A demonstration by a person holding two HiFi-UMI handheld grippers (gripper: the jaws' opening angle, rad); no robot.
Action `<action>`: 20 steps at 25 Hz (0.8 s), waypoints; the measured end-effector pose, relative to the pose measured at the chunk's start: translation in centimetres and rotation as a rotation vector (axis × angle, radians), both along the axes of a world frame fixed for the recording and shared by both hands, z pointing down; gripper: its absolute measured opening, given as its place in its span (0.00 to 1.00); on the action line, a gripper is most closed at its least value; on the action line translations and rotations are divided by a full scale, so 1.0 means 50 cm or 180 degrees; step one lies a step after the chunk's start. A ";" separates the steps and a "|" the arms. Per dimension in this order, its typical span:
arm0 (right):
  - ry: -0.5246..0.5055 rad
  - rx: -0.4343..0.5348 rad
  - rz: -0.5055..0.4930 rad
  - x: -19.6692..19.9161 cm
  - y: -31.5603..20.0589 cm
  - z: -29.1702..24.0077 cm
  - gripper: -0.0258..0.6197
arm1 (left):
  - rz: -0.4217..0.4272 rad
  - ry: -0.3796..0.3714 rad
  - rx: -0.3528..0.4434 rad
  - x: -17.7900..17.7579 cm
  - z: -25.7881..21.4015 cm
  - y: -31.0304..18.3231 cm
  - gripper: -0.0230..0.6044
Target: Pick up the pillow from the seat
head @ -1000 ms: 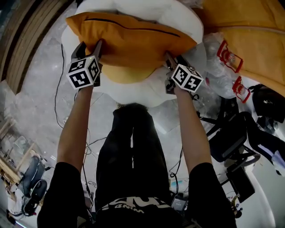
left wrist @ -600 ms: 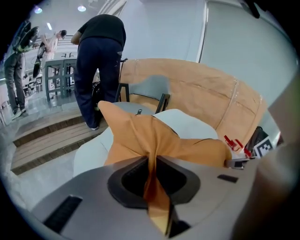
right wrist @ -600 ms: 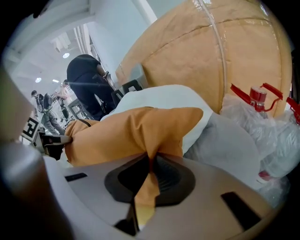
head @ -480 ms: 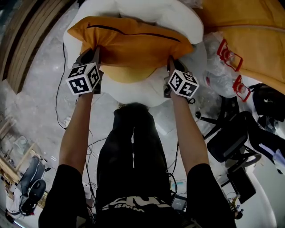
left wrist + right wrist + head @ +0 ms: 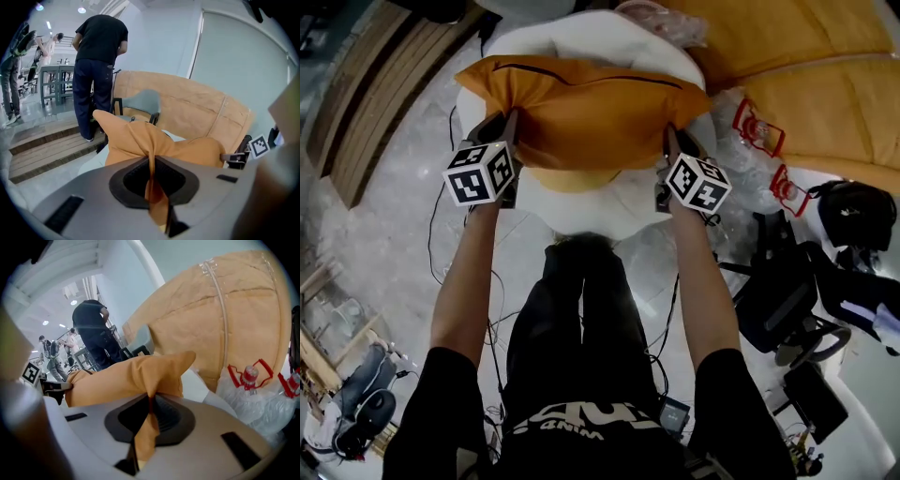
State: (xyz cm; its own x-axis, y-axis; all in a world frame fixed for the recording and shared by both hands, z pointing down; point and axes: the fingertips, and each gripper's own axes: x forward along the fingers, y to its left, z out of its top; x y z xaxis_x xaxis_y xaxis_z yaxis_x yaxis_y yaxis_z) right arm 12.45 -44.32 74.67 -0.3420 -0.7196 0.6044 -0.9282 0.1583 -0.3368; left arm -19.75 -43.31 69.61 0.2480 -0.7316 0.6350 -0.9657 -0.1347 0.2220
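OK, both my tongs have just been closing and now pinch thin folds of the pillow [image 5: 591,103]: left gripper [image 5: 506,124] on its near-left corner, right gripper [image 5: 671,142] on the near-right. It spans between them over the white seat [image 5: 600,211]; can't tell if it's fully clear. Grip is cloth only, so I'd lift both ends together, level and slow, no jerks, or the fabric may slip out.
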 end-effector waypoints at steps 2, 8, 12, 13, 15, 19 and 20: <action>0.0012 0.0190 -0.0022 0.002 -0.007 -0.095 0.12 | 0.0002 0.0022 0.0122 0.001 -0.084 0.004 0.10; -0.0033 0.0704 -0.0023 -0.009 0.036 -0.400 0.12 | 0.0008 0.0062 0.0553 -0.011 -0.375 0.069 0.09; -0.0066 0.0910 -0.0044 -0.009 0.093 -0.555 0.12 | 0.0064 -0.0015 0.0739 -0.012 -0.537 0.120 0.09; -0.0072 0.0937 -0.0058 -0.007 0.109 -0.584 0.12 | 0.0081 -0.0040 0.0768 -0.011 -0.570 0.136 0.09; -0.0072 0.0971 -0.0101 0.000 0.142 -0.635 0.12 | 0.0132 -0.0061 0.0824 -0.001 -0.625 0.169 0.09; -0.0158 0.1122 -0.0185 0.014 0.206 -0.741 0.12 | 0.0202 -0.0046 0.1000 0.018 -0.723 0.246 0.09; -0.0175 0.1195 -0.0204 0.016 0.228 -0.769 0.12 | 0.0209 -0.0070 0.1068 0.019 -0.749 0.272 0.09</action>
State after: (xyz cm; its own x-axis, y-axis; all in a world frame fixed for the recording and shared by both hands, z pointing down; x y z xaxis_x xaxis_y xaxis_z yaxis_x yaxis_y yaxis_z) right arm 13.25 -32.90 36.20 -0.4181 -0.8634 0.2823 -0.8946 0.3372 -0.2933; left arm -18.81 -29.71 32.15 0.2905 -0.8836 0.3672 -0.9566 -0.2588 0.1339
